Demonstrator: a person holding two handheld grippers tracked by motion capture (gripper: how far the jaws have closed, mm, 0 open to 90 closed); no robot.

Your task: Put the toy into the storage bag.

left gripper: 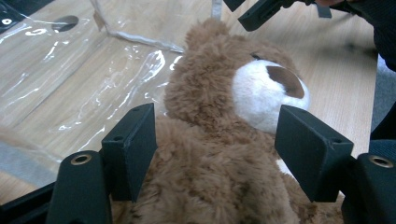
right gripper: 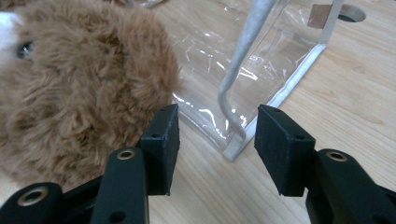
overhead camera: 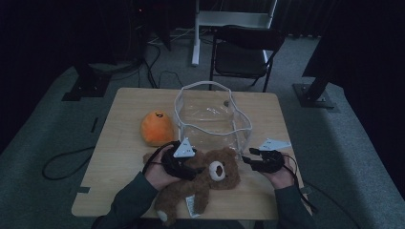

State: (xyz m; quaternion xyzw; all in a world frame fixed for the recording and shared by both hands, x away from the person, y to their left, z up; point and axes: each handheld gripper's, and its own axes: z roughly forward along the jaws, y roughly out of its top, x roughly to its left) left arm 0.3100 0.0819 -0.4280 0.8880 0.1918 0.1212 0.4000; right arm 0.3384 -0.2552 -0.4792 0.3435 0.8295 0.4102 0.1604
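A: At the near edge of the table, seen from the high view, the teddy bear lies just before the clear bag, orange plush to its left.

B: Left gripper view?

A: The left gripper straddles the bear's body, jaws apart, not pressing. Soft, light fur; I'd pinch the torso.

B: Right gripper view?

A: The right gripper stands released, facing the bag's near corner and its handle.

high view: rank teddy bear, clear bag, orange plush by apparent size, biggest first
1. clear bag: widest outline, though it stands farther back on the table.
2. teddy bear: close to the bag in extent; its body is partly hidden by the left gripper, so the order of these two is unsure.
3. orange plush: clearly smallest.
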